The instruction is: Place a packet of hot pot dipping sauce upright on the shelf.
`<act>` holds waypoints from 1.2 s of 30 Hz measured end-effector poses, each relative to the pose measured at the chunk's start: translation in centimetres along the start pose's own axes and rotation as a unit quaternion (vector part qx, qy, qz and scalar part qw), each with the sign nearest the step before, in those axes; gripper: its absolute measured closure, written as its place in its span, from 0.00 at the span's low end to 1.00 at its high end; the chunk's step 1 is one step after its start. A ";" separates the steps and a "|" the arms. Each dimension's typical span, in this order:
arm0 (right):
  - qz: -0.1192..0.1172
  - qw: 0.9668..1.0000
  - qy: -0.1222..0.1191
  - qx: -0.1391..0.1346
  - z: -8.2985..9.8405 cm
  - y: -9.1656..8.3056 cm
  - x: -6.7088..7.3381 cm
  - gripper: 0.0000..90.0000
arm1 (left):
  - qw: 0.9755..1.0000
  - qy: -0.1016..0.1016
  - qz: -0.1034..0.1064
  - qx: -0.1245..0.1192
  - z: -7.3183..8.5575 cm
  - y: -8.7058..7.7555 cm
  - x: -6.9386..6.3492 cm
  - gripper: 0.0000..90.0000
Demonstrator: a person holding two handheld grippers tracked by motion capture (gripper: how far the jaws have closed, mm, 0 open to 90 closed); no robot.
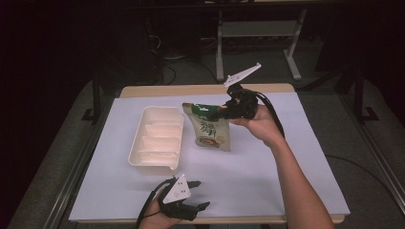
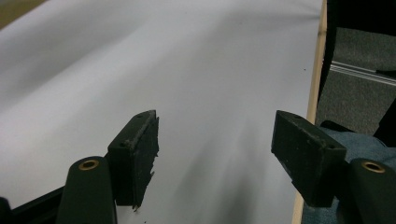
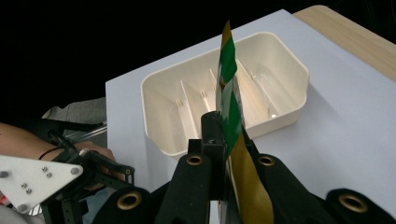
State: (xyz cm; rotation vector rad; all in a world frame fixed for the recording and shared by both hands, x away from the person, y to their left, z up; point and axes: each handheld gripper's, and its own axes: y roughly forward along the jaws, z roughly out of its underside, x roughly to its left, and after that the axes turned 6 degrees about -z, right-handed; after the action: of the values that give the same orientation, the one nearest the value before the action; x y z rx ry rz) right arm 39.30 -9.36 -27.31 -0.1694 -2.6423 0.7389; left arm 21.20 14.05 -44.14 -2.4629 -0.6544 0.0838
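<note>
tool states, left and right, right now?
Left tool: open, empty, low over the near table edge.
Right tool: closed on the top edge of the snack pouch, beside the divided tray.

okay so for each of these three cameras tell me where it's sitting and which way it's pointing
High view: above the person's side, looking forward and down on the table; both forearms, tray, snack pouch.
Left gripper view: rides the left claw, looking along its open jaws over bare table cover to the table's edge.
Right gripper view: rides the right claw, shut on the pouch, facing the tray.
Shared: high and right gripper views both show tray, pouch, left claw.
</note>
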 end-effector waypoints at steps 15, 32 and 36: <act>-0.017 1.000 -0.014 -0.003 -2.6 1.8 0.5 0.99 | 1.000 -0.001 0.004 -0.002 0.1 0.0 0.1 0.35; -0.043 0.998 -0.039 0.003 -6.4 5.2 1.3 0.99 | 1.000 -0.002 0.005 -0.004 0.2 0.0 0.3 0.33; -0.048 0.998 -0.042 0.005 -7.1 6.1 1.4 0.99 | 1.000 -0.002 0.005 -0.004 0.3 0.0 0.3 0.33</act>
State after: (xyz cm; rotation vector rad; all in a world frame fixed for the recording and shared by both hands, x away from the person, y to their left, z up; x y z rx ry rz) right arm 40.93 -0.52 -24.47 -0.0081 -2.7044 0.7427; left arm 21.39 14.35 -44.32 -2.4753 -0.6457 0.0906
